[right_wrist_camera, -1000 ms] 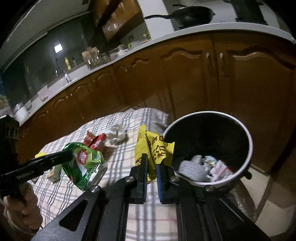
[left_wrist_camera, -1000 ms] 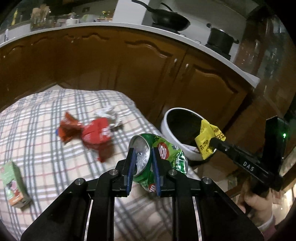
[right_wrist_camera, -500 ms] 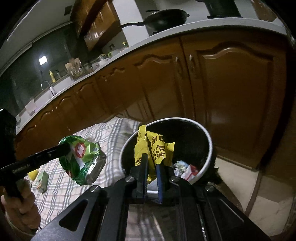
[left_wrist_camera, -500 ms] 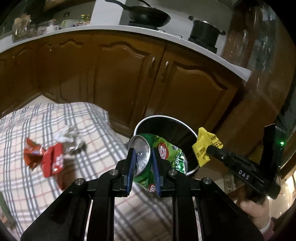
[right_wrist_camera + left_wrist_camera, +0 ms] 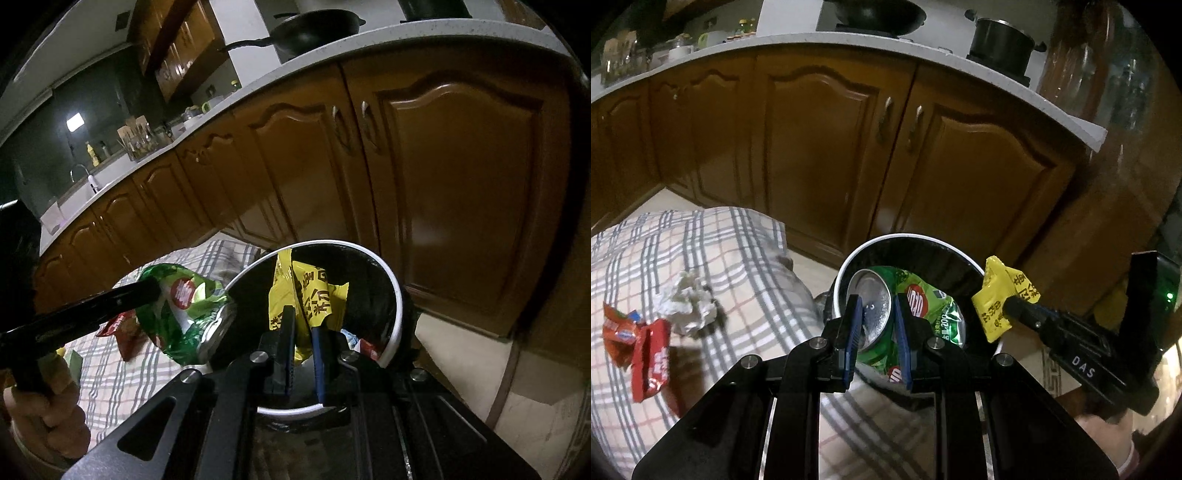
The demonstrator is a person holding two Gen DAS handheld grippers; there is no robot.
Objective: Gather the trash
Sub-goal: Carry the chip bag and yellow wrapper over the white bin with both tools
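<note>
A: Entry. 2 pieces of trash in hand. The crushed green can (image 5: 886,314) is clamped across its silver end by the left gripper (image 5: 875,332), hanging over the near-left rim of the bin (image 5: 923,238). The yellow wrapper (image 5: 306,295) is pinched flat in the right gripper (image 5: 303,354), over the bin's mouth.

B: Is either one inside yet?

A: Can't say for sure. Both look to be above the opening, not below the rim. In the right wrist view the can sits partly outside the white rim on the left side.

B: So how to finish the drop cleanly?

A: My judgement: carry the can further toward the bin's centre before letting go, since a dented can could clip the rim and bounce onto the plaid cloth (image 5: 738,258). The wrapper is light and may cling to a pad; open wide and low over the mouth.

B: Hand pose?

A: Both grippers angle downward toward the bin, side by side, left hand (image 5: 44,410) wrapped around its handle. The tips are near each other but apart.

B: What's left?

A: On the cloth: 1 crumpled white paper (image 5: 687,306) and 1 red wrapper (image 5: 646,350) beside it. A small green carton (image 5: 74,360) lies further back.
</note>
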